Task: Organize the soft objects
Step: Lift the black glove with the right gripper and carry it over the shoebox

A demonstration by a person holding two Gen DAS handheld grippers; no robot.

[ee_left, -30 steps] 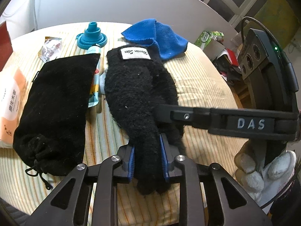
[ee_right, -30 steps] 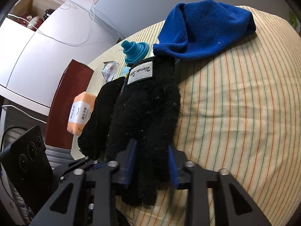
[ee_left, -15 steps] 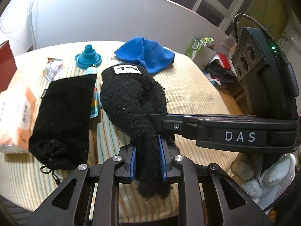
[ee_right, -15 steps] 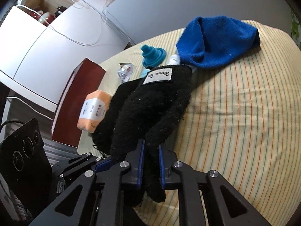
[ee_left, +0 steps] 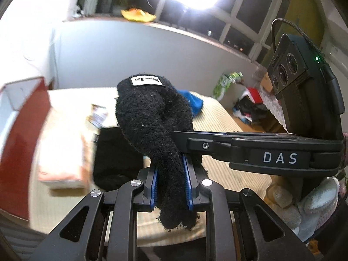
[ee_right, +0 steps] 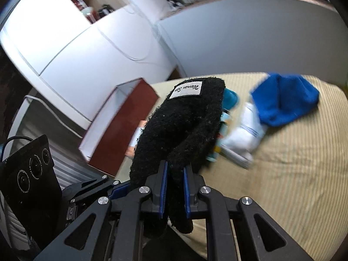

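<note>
- Striped cloth covers the table [ee_right: 293, 184]; a grey wall and dark window panes stand behind it.
- Black fuzzy glove [ee_left: 154, 121], white label at its far end, is held up off the cloth; landmark for all that follows.
- Left gripper [ee_left: 170, 186] is clamped on the near end of the glove, blue pads pressing both sides, loose ends hanging below the jaws.
- Right gripper [ee_right: 175, 190] is clamped on a second fold of the same near end, just beside the left gripper; its jaws have just been closing onto the fabric.
- Change: one second ago the glove lay flat on the cloth; it now hangs lifted between both grippers, and both views tilt up toward the wall.
- Blue towel [ee_right: 285, 100] lies on the cloth beyond and right of the glove; black pouch [ee_left: 117, 154] lies below and left of it.
- Red box [ee_right: 121, 126] stands open left of the glove; its visible interior is white, contents cannot be told.
</note>
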